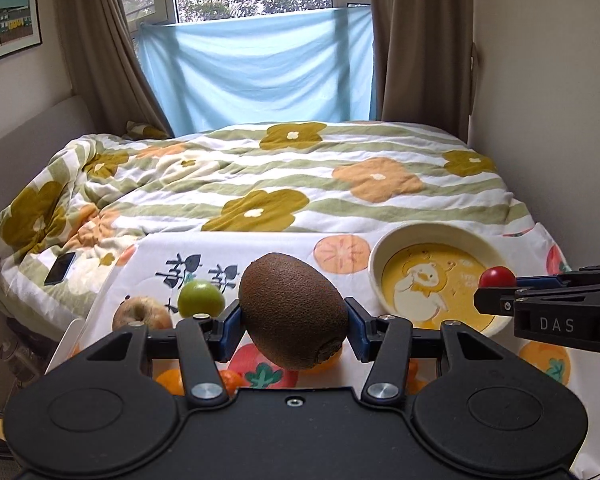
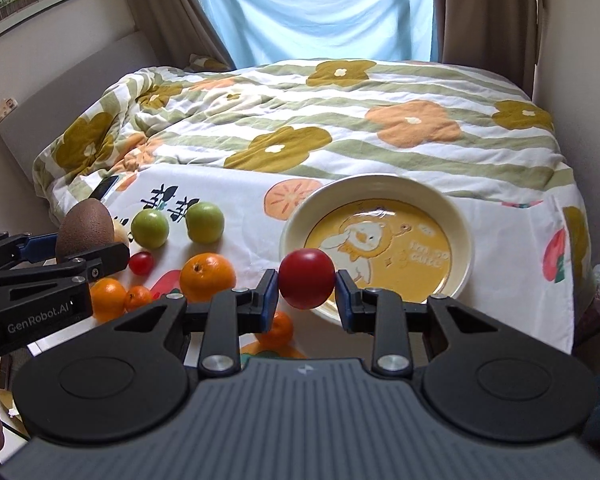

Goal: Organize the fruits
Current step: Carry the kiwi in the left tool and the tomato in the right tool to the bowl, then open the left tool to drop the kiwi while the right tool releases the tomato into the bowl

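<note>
My left gripper [image 1: 294, 318] is shut on a brown kiwi [image 1: 293, 310] and holds it above the fruit-print cloth [image 1: 284, 248]; it shows at the left of the right wrist view [image 2: 86, 230]. My right gripper [image 2: 307, 284] is shut on a red cherry tomato [image 2: 307, 278], just before the near rim of the cream bowl with a yellow duck picture [image 2: 462, 236]. The bowl [image 1: 384, 252] and tomato [image 1: 497, 277] also show in the left wrist view. On the cloth lie two green fruits [image 2: 150, 228] [image 2: 204, 222], several oranges [image 2: 207, 276], another cherry tomato [image 2: 141, 263] and an apple [image 1: 140, 312].
The cloth covers a small table set against a bed with a flowered quilt [image 1: 300, 176]. A phone [image 1: 60, 268] lies on the quilt at the left. Curtains [image 1: 424, 40] and a blue sheet [image 1: 256, 76] hang at the window behind. A wall stands close on the right.
</note>
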Motion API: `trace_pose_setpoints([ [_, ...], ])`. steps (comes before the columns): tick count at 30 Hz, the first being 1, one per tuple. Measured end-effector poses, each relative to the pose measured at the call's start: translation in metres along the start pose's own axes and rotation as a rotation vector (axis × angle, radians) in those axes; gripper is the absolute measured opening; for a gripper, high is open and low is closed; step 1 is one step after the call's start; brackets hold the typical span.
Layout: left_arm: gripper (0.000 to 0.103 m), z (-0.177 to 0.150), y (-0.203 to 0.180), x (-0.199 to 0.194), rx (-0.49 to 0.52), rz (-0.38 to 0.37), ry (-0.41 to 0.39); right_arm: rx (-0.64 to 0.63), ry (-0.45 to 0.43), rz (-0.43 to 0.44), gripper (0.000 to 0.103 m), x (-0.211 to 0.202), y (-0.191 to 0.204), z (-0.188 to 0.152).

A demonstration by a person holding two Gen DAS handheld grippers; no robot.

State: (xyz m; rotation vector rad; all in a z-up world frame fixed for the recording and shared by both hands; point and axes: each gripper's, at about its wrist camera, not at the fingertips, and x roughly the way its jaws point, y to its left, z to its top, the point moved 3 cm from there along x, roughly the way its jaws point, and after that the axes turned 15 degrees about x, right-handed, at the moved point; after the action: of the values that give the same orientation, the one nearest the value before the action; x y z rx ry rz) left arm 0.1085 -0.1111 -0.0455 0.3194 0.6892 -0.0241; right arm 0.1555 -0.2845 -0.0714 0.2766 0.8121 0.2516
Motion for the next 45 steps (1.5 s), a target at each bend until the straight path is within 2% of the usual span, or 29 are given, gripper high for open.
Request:
trace_pose_setpoints([
  [6,0.056,0.037,-0.017,0.018,0.060,-0.081,-0.051,0.017,-0.038,-0.061,0.045,-0.004,-0.023,0.029],
  [13,0.056,0.070,-0.042,0.061,0.151,-0.204,-0.070,0.092,-0.040,-0.151,0.045,0.015,-0.049,0.048],
  [20,0.056,0.094,-0.065,0.120,0.252,-0.316,-0.056,0.203,-0.030,-0.249,0.045,0.048,-0.079,0.063],
  [27,0.056,0.093,-0.089,0.175,0.331,-0.390,0.009,0.272,-0.009,-0.309,0.045,0.077,-0.101,0.072],
  [33,0.056,0.085,-0.109,0.208,0.400,-0.414,0.065,0.313,0.009,-0.328,0.045,0.092,-0.110,0.070],
  [42,0.057,0.080,-0.127,0.231,0.472,-0.405,0.112,0.345,0.016,-0.344,0.045,0.097,-0.118,0.072],
  [43,0.059,0.080,-0.127,0.233,0.471,-0.401,0.113,0.347,0.016,-0.346,0.045,0.097,-0.119,0.072],
  [45,0.074,0.082,-0.124,0.229,0.470,-0.397,0.087,0.350,0.015,-0.348,0.045,0.096,-0.119,0.071],
])
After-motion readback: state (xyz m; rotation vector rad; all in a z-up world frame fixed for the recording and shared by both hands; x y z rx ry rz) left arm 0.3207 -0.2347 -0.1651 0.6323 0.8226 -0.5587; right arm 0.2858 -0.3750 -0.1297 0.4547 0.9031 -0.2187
